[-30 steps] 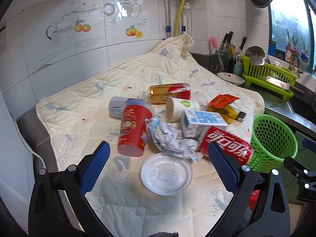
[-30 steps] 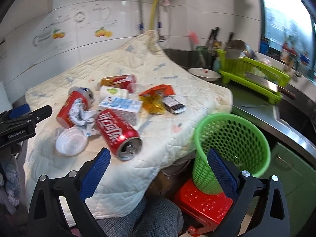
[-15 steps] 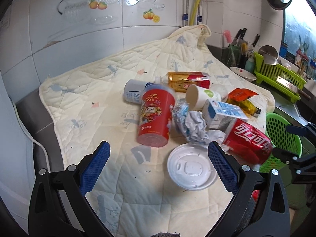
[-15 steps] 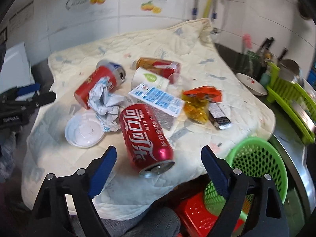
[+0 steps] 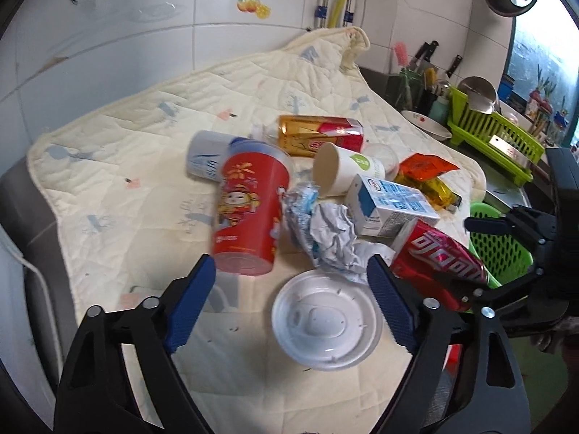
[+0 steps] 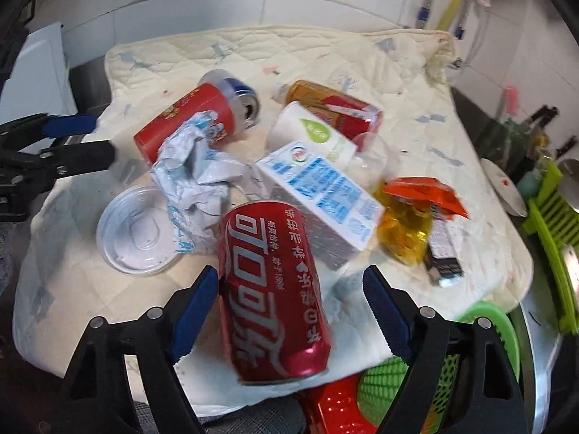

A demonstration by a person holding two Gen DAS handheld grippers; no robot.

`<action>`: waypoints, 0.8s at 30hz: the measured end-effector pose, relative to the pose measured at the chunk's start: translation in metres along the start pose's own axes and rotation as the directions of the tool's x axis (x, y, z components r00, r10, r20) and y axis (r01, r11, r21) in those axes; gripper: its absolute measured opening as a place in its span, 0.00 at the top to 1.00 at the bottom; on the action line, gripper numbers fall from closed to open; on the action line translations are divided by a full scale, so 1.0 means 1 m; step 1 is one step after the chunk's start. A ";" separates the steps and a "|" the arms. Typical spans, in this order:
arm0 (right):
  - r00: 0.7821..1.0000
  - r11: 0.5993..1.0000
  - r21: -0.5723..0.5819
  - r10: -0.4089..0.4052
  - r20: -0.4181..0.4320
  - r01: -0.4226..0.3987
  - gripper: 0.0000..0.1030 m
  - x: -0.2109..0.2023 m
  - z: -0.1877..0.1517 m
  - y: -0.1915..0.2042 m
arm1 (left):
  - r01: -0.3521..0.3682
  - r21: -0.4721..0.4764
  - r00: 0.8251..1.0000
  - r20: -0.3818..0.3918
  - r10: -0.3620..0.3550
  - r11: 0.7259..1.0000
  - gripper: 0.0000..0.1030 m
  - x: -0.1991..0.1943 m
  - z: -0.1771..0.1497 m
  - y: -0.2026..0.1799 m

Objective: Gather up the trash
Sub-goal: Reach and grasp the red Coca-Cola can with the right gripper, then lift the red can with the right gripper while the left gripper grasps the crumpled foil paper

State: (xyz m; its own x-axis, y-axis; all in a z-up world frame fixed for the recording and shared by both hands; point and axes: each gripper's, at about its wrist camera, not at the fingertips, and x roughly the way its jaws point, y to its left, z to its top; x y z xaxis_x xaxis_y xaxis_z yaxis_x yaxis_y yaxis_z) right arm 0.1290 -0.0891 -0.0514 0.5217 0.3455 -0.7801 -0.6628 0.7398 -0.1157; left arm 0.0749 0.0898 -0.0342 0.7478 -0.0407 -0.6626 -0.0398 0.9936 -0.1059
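Lying lengthwise between the closing, still-open right claw, cola can rim toward camera

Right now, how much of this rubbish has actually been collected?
None, as far as the views show: no trash is visible in the green basket. In hand: the right gripper, jaws just closing, straddles the red cola can without gripping it yet. The left gripper holds nothing. Cups, cartons, wrappers and the white lid remain.

Bare quilt left of red cup gives free passage. Centre crowded: crumpled paper, milk carton, cola can touching. White lid blocks near edge.
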 end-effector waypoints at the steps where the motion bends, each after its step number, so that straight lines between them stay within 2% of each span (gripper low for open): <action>1: 1.000 1.000 -0.002 0.006 -0.003 -0.006 0.23 0.002 0.001 0.000 | 0.009 -0.002 1.000 -0.008 -0.009 1.000 0.24 0.004 0.001 -0.001; 8: 0.998 0.998 -0.030 0.049 -0.028 -0.049 0.24 0.015 0.003 0.006 | 0.063 -0.007 0.996 -0.061 -0.063 0.998 0.33 0.024 0.007 -0.009; 10: 0.997 0.998 -0.026 0.064 -0.038 -0.065 0.26 0.018 0.002 0.006 | 0.088 -0.001 0.993 -0.080 -0.088 0.996 0.39 0.031 0.011 -0.013; 12: 0.997 0.998 -0.022 0.061 -0.041 -0.062 0.31 0.021 0.000 0.007 | 0.082 0.016 0.992 -0.094 -0.080 0.997 0.40 0.039 0.014 -0.019; 14: 0.995 0.996 0.001 0.086 -0.051 -0.086 0.40 0.023 -0.003 0.006 | 0.084 0.030 0.991 -0.105 -0.081 0.996 0.40 0.045 0.017 -0.023; 21: 0.994 0.991 0.078 0.113 0.003 -0.113 0.40 0.010 -0.011 -0.002 | 0.057 0.025 0.986 -0.158 -0.052 0.998 0.40 0.068 0.022 -0.027; 23: 0.992 0.987 0.104 0.124 0.025 -0.126 0.40 0.003 -0.014 -0.004 | 0.044 0.012 0.984 -0.172 -0.041 0.999 0.47 0.074 0.023 -0.025; 24: 0.992 0.986 0.109 0.124 0.033 -0.127 0.40 0.000 -0.015 -0.005 | 0.048 0.005 0.983 -0.177 -0.046 0.999 0.54 0.076 0.023 -0.024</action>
State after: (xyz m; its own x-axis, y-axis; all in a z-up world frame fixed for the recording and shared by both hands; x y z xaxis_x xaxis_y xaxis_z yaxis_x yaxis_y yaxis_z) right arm 0.1244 -0.1010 -0.0602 0.4527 0.4530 -0.7680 -0.6610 0.7486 0.0519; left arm 0.1475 0.0650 -0.0647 0.6198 -0.1047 -0.7777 -0.0006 0.9910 -0.1338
